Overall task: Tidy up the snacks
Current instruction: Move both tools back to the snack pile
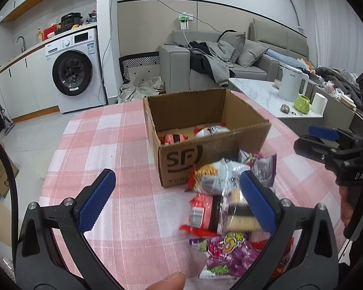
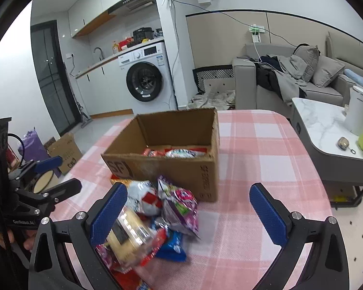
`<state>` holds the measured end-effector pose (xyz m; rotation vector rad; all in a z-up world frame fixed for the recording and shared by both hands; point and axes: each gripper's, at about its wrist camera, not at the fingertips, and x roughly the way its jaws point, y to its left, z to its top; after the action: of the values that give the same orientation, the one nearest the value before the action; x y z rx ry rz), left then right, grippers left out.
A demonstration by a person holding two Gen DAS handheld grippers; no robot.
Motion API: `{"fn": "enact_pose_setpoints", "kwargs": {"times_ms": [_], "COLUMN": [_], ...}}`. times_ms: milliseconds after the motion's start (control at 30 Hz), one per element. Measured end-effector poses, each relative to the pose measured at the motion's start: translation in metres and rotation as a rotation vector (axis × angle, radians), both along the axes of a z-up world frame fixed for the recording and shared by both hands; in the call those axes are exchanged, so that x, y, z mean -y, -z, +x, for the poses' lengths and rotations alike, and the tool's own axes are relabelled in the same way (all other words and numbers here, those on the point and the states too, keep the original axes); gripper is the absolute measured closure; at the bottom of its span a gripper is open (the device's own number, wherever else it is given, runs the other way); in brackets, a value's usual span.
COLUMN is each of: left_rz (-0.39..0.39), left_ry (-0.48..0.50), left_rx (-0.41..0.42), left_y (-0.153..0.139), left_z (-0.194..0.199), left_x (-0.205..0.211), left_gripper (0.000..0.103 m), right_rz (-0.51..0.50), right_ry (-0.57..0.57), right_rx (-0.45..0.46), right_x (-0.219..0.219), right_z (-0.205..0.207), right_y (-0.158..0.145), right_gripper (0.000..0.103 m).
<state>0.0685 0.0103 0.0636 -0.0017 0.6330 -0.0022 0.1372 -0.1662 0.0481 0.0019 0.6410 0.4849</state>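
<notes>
Reading "SF", the cardboard box (image 1: 205,130) sits mid-frame holding two snack packets (image 1: 193,134).
Left gripper (image 1: 179,200) and right gripper (image 2: 188,212) both gape, released, over loose snacks (image 2: 157,217).

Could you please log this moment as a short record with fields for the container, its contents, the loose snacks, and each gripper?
container: cardboard box, open top, upright on the pink checked tablecloth
contents: at least two snack packets on the box floor
loose snacks: pile of packets on the cloth just in front of the box, including a purple packet and a clear biscuit pack
left gripper: open, empty, over the pile
right gripper: open, empty, over the pile
</notes>
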Motion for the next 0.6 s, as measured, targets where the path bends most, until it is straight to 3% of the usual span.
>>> {"fn": "enact_pose_setpoints", "kwargs": {"times_ms": [600], "left_rz": [-0.021], "left_ry": [0.041], "left_rx": [-0.116], "left_y": [0.038], "left_z": [-0.029], "left_x": [0.021], "left_gripper": [0.001], "right_rz": [-0.087], "right_ry": [-0.048], "right_rx": [-0.111], "right_x": [0.006], "right_z": [-0.053], "right_y": [0.041], "right_gripper": [0.0]}}
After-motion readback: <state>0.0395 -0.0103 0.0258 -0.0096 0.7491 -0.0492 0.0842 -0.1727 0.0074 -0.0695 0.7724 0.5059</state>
